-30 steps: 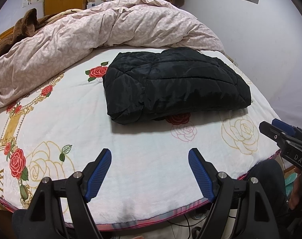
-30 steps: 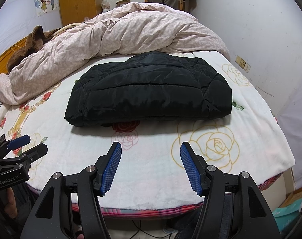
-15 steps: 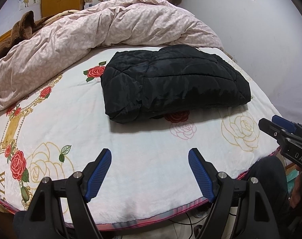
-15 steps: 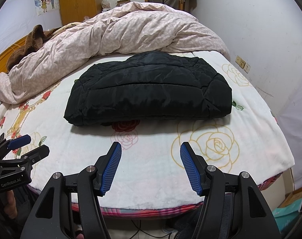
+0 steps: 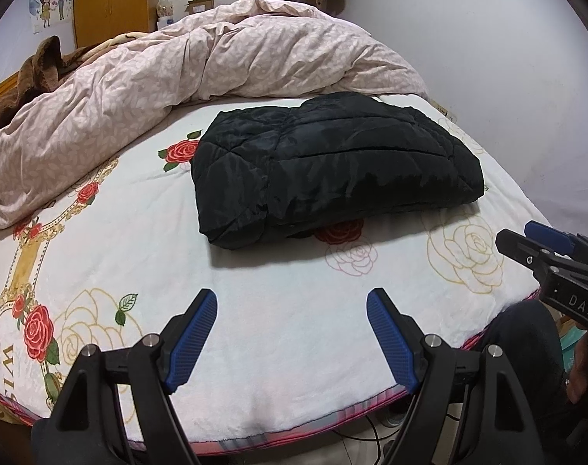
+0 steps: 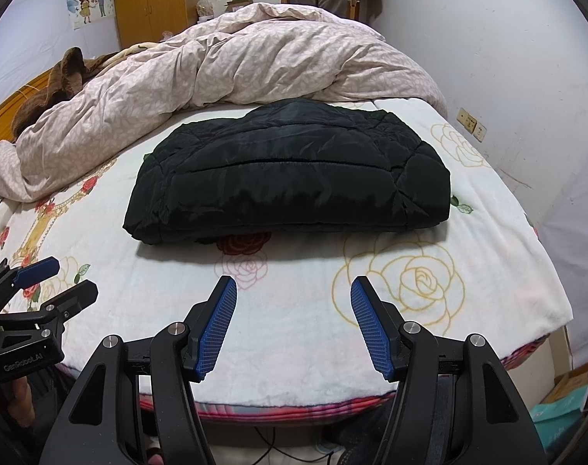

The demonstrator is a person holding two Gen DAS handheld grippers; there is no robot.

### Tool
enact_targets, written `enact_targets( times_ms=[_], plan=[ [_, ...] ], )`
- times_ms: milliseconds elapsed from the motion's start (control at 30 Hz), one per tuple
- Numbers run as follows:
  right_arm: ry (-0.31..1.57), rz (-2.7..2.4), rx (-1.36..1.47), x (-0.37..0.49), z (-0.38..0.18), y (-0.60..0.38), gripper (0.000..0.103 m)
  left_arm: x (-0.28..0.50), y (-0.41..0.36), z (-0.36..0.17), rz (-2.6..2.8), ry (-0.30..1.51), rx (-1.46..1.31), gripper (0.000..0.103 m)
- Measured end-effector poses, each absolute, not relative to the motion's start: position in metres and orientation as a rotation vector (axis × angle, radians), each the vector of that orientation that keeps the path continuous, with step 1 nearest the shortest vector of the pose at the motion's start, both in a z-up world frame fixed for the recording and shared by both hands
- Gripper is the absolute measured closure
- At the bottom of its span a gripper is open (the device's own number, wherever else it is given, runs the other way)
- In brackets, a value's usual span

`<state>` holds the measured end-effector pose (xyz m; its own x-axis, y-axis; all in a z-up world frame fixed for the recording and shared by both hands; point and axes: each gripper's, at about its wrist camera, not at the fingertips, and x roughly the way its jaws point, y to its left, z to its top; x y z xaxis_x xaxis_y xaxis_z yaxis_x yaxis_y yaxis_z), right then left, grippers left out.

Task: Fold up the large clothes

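One folded black jacket [image 6: 290,182] lying ahead of two released grippers: left gripper [image 5: 292,329], right gripper [image 6: 294,319] marked "DAS"; left reading "GenRobot.AI".

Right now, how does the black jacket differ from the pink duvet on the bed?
The black jacket is folded into a compact, flat bundle; the pink duvet is bunched in a loose heap. The jacket is plain, shiny and quilted, the duvet matte with a small leaf print. The jacket lies mid-bed, the duvet behind it along the far side. Both rest on the rose-printed blanket.
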<state>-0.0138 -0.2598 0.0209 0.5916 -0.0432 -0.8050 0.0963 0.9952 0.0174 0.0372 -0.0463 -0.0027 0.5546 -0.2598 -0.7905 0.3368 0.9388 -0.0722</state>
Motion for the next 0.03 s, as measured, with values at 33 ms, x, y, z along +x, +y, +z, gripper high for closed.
enact_targets(
  times_ms=[33],
  plan=[
    [0.934, -0.081, 0.061, -0.0143, 0.0204, -0.2598, 0.041, 0.0376, -0.0463, -0.0030, -0.354, 0.919, 0.087, 0.022]
  ],
)
